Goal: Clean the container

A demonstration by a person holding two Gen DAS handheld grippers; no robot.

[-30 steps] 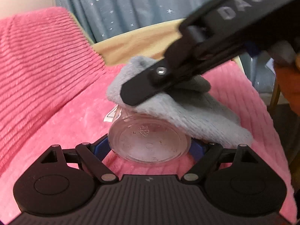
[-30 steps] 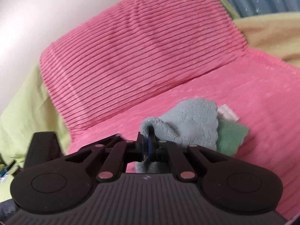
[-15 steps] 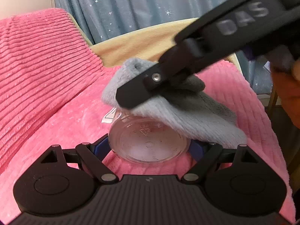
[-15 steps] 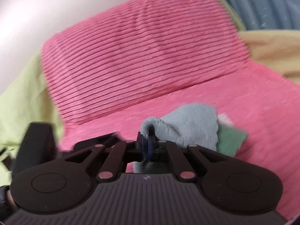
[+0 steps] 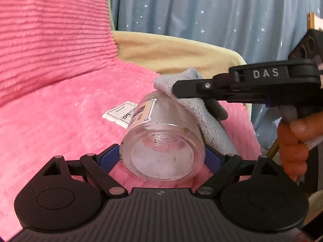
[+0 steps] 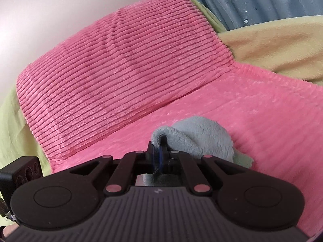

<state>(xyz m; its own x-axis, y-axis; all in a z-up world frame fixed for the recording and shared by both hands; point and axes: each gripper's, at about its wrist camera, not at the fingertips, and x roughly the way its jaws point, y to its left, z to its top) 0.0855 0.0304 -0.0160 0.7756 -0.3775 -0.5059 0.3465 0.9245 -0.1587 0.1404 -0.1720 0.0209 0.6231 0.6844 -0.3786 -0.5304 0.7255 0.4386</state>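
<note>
A clear glass jar (image 5: pixel 161 141) with a paper label lies on its side, its base toward the left wrist camera. My left gripper (image 5: pixel 161 157) is shut on the jar near its base, blue pads on both sides. My right gripper (image 5: pixel 177 89) comes in from the right, shut on a grey fluffy cloth (image 5: pixel 197 109) that lies against the jar's upper right side. In the right wrist view the right gripper (image 6: pixel 159 149) pinches the same cloth (image 6: pixel 197 137); the jar is hidden there.
A pink ribbed cushion (image 6: pixel 113 60) and pink fleece blanket (image 5: pixel 60 121) cover the seat. A white fabric tag (image 5: pixel 119 114) lies beyond the jar. A beige blanket (image 5: pixel 171 54) and a blue starred curtain (image 5: pixel 201 6) are behind.
The cloth and right gripper have moved from on top of the jar to its right side. The jar's label side now shows. The left gripper view has tilted up.
</note>
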